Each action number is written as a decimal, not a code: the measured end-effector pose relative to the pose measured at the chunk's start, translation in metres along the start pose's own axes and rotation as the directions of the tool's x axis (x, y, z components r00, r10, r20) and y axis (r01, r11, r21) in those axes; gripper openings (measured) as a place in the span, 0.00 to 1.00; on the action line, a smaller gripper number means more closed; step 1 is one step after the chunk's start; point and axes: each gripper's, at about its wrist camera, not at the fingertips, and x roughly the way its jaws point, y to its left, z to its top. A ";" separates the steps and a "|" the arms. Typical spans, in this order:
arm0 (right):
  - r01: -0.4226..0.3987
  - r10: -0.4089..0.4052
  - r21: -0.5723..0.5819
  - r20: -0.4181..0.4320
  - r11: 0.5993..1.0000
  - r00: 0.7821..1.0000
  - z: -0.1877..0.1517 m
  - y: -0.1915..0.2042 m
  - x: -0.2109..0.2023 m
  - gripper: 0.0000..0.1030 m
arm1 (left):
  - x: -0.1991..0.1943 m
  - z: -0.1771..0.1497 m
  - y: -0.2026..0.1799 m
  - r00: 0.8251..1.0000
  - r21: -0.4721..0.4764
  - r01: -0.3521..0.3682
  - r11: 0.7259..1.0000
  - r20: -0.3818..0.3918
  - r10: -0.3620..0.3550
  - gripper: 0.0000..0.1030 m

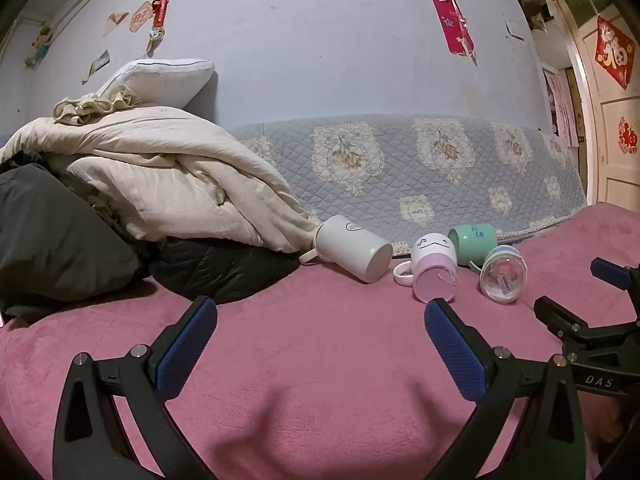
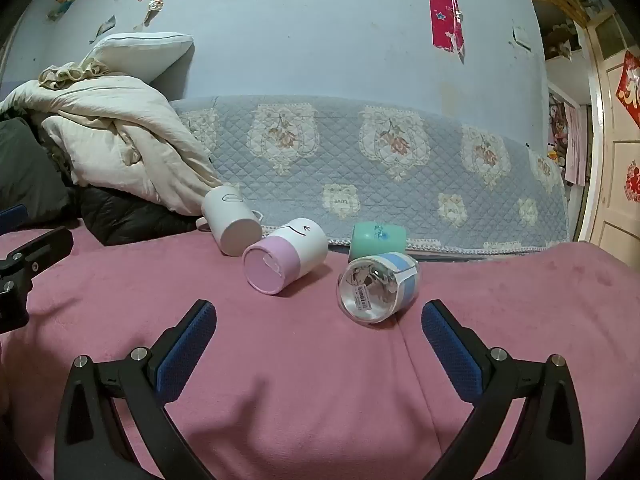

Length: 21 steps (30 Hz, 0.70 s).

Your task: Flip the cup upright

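Pink plush covers the bed [image 2: 320, 380] where we count four cups, all lying on their sides, none upright. We see one white mug [image 2: 234, 222] farthest left, its flat base turned toward us, its mouth against the cream quilt [image 2: 120, 136], a bit of handle showing at its left. Next comes one white-and-pink mug [image 2: 286, 256] with a drawn face on the white half and a pink base facing us; in the left view its white handle [image 1: 402, 274] lies on the blanket. One mint-green cup [image 2: 378, 238] lies behind, just beside the quilted blue cover [image 2: 400, 160] that runs along the wall. One clear cup [image 2: 378, 288] with blue and white bands lies nearest the right gripper [image 2: 318, 320], its transparent base with a barcode sticker turned our way; it touches or nearly touches the green cup, we cannot tell which. We hold two grippers: the right one has its blue-padded fingers [image 2: 188, 344] spread wide, nothing between them, low over the blanket just short of the clear cup. The left gripper [image 1: 320, 320] is likewise spread and holding nothing, well back from the mugs. One white pillow [image 2: 140, 54] tops the quilt heap, and one black jacket [image 2: 132, 216] lies below it.
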 end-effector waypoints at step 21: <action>-0.003 0.003 0.007 -0.005 1.000 1.000 -0.001 -0.001 0.002 1.00 | 0.000 0.000 0.000 1.000 0.002 0.000 1.000 -0.001 0.000 1.00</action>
